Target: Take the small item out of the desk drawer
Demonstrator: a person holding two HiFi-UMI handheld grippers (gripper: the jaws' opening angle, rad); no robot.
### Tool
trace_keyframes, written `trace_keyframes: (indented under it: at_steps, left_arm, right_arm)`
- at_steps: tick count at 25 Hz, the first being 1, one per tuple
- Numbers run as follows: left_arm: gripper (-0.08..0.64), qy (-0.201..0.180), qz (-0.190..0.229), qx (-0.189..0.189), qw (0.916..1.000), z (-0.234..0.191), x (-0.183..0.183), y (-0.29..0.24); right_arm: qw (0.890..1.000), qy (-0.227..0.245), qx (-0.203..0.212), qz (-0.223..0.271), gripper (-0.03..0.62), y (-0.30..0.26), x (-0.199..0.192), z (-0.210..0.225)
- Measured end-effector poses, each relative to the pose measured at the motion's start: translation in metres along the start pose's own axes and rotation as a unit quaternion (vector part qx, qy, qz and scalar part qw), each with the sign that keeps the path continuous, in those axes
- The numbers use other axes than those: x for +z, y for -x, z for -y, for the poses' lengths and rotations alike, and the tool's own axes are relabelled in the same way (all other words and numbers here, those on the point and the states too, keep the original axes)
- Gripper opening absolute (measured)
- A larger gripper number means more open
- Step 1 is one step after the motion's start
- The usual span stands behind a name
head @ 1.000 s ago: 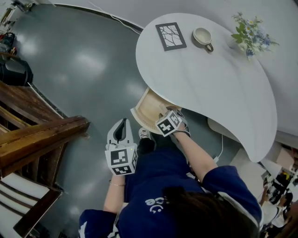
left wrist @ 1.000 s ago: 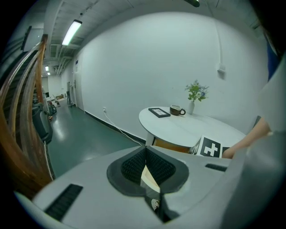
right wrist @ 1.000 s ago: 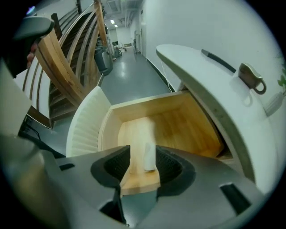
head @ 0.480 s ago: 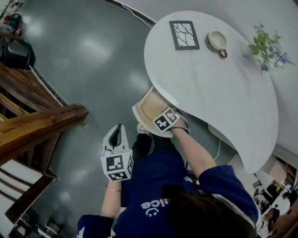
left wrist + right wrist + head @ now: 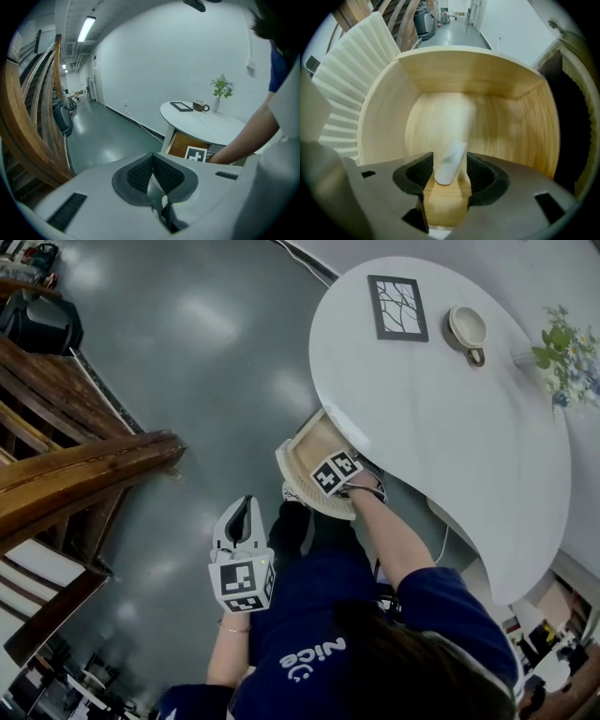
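Note:
The wooden drawer (image 5: 298, 457) stands pulled out from under the white round desk (image 5: 441, 427). My right gripper (image 5: 450, 169) reaches down into it; in the head view only its marker cube (image 5: 336, 472) shows above the drawer's front. A small white cylinder (image 5: 450, 163) lies on the drawer floor (image 5: 487, 122) between the dark pads (image 5: 423, 171). The jaws are opening and a gap shows beside the item. My left gripper (image 5: 245, 507) hangs over the grey floor beside the person's leg, shut on nothing, pads (image 5: 140, 173) together.
On the desk stand a framed picture (image 5: 397, 307), a cup (image 5: 467, 329) and a vase of flowers (image 5: 567, 357). A wooden staircase (image 5: 66, 474) rises at the left. A ribbed white panel (image 5: 351, 79) forms the drawer's front. A cable runs along the wall.
The head view has swung, so the desk sits further right. My right gripper stays in the drawer's front part. The left gripper holds its place by the leg.

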State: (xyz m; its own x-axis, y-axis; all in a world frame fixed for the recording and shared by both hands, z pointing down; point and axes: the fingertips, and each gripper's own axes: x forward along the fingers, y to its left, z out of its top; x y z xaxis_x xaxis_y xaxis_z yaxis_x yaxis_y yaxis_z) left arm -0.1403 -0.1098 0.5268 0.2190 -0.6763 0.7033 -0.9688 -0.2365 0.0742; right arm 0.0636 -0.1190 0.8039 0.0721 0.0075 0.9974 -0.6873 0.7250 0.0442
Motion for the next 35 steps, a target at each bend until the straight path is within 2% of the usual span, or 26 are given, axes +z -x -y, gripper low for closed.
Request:
trace_keyframes:
  at_steps: [3, 7, 10, 14, 21, 25, 31, 35]
  left_arm:
    - [0.005, 0.002, -0.004, 0.005, 1.0000, 0.001, -0.004, 0.003]
    - [0.005, -0.009, -0.003, 0.011, 0.9999, 0.004, -0.004, 0.006]
    - [0.005, -0.019, -0.004, 0.012, 0.9997, 0.007, -0.005, 0.008]
    - [0.005, -0.012, -0.012, 0.018, 0.9997, 0.008, -0.012, 0.014]
    - [0.005, -0.006, -0.024, 0.031, 0.9992, 0.005, -0.023, 0.020]
    - [0.005, -0.006, -0.026, 0.031, 0.9992, 0.007, -0.023, 0.018]
    - [0.005, 0.003, -0.028, 0.027, 0.9992, 0.011, -0.026, 0.015]
    - [0.005, 0.003, -0.026, 0.027, 0.9993, 0.010, -0.025, 0.016]
  right_arm:
    - [1.000, 0.012, -0.006, -0.024, 0.232, -0.005, -0.003, 0.000]
    - [0.997, 0.053, -0.017, -0.060, 0.233, -0.013, -0.010, -0.004]
    - [0.994, 0.088, -0.034, -0.058, 0.236, -0.016, -0.004, -0.004]
    - [0.995, 0.064, -0.018, -0.077, 0.262, -0.025, -0.006, -0.001]
    - [0.993, 0.078, -0.002, -0.093, 0.258, -0.037, -0.006, 0.002]
    - [0.991, 0.084, 0.010, -0.099, 0.222, -0.039, -0.006, -0.003]
    - [0.991, 0.085, 0.020, -0.097, 0.213, -0.039, -0.005, -0.004]
    - [0.991, 0.085, 0.019, -0.098, 0.152, -0.038, -0.006, -0.007]
